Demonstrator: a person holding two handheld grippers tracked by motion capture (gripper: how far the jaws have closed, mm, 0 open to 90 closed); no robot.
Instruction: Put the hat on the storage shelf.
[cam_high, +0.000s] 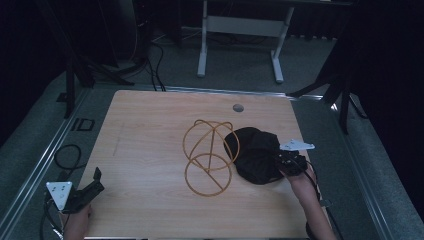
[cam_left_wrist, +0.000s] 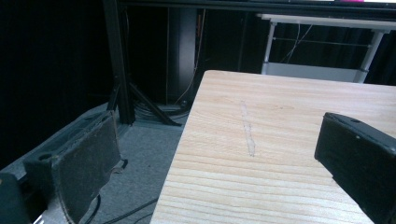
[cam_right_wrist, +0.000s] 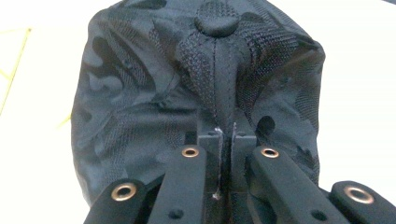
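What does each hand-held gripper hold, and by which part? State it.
The right hand-held gripper pinches the black cap by a fold of fabric at its crown. The left hand-held gripper holds nothing.

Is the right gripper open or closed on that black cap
Closed on it. The right gripper has its jaws pressed together, pinching a ridge of the black cap fabric.

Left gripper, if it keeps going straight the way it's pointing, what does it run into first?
Probably nothing on the table. The open left gripper points along the table's left edge, over bare wood. The way looks free to the far edge, though depth is hard to judge; the wire frame sits off to the side.
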